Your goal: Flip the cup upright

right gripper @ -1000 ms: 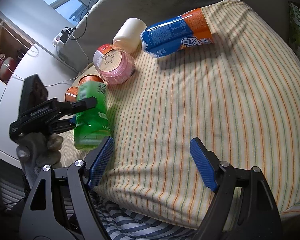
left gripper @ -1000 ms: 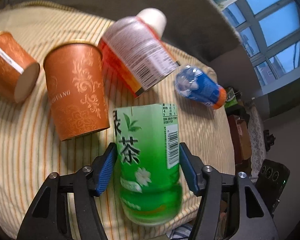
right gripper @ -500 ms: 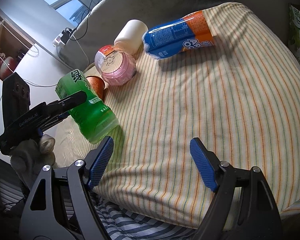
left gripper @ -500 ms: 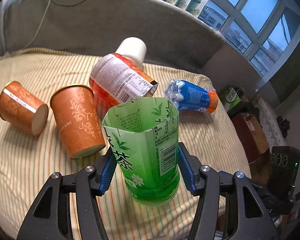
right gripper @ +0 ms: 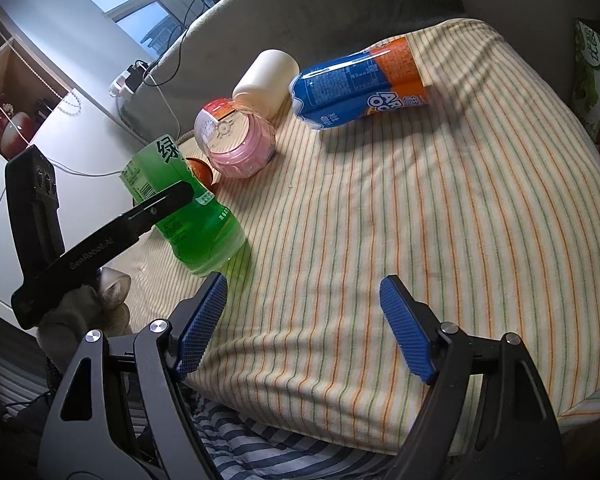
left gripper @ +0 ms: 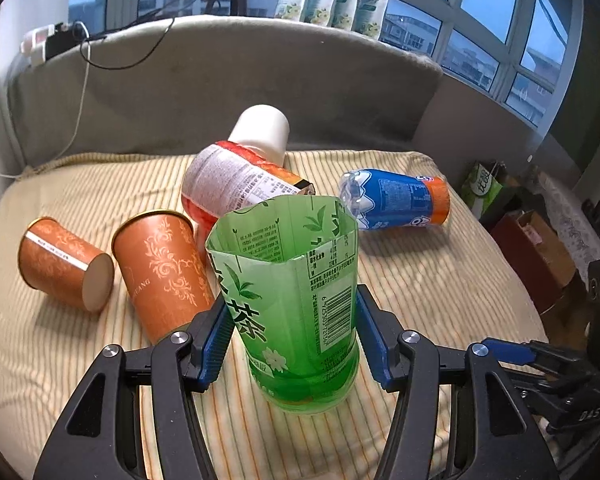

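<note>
My left gripper (left gripper: 294, 336) is shut on the green cut-bottle cup (left gripper: 288, 296), which stands upright with its open mouth up and its base on the striped cloth (left gripper: 420, 292). The same cup (right gripper: 188, 208) shows in the right wrist view, held by the left gripper's finger (right gripper: 156, 208). My right gripper (right gripper: 304, 324) is open and empty above the cloth's near edge, to the right of the green cup.
Two orange paper cups (left gripper: 66, 264) (left gripper: 162, 272) lie on their sides left of the green cup. A red-labelled cup (left gripper: 236, 188), a white cup (left gripper: 262, 128) and a blue cup (left gripper: 396, 200) lie behind it. A grey backrest (left gripper: 220, 76) rises behind the cloth.
My left gripper has turned the green cup from lying tilted to standing upright and lowered its base onto the cloth. The right gripper has stayed still and open.
</note>
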Demonstrator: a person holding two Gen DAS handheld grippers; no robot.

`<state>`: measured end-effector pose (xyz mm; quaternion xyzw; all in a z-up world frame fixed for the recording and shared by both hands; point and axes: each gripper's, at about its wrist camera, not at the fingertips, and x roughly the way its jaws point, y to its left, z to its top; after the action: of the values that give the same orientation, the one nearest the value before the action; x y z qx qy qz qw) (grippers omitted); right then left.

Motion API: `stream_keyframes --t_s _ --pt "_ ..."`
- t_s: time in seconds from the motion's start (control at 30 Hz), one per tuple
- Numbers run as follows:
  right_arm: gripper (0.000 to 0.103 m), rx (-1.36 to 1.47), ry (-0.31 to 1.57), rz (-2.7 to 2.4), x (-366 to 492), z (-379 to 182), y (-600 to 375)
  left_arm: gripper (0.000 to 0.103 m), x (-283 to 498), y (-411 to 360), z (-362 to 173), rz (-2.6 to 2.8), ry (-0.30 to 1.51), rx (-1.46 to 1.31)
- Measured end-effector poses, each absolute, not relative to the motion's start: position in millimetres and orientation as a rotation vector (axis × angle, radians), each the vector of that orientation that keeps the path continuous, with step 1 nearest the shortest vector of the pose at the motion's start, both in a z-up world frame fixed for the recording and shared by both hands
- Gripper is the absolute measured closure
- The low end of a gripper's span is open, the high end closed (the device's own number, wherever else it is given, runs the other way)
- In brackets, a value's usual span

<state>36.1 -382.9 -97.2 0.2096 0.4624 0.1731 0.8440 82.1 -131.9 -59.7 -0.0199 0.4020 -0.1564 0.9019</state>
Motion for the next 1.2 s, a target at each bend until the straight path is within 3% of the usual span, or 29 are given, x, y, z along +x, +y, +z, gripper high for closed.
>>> stream_keyframes --t_s 0.57,0.6,0.7,1.13,1.2 --pt "0.022 0.442 0.958 0.360 31 -92 -382 0.047 47 -140 -70 -0.351 0.780 0.046" --pt "0.022 0.438 0.957 0.360 30 -92 -382 0.045 46 -139 -70 -0.355 0.781 0.044" --pt "0.022 0.425 0.949 0.360 29 -90 -379 0.024 44 -137 -69 -0.368 0.784 0.036" --pt "0.022 0.251 0.803 0.342 8 -61 -352 0.024 11 -109 -49 -0.359 0.726 -0.007" --pt "0.015 0.213 0.762 0.323 3 -55 -348 0.023 3 -103 -43 -0.345 0.695 -0.021"
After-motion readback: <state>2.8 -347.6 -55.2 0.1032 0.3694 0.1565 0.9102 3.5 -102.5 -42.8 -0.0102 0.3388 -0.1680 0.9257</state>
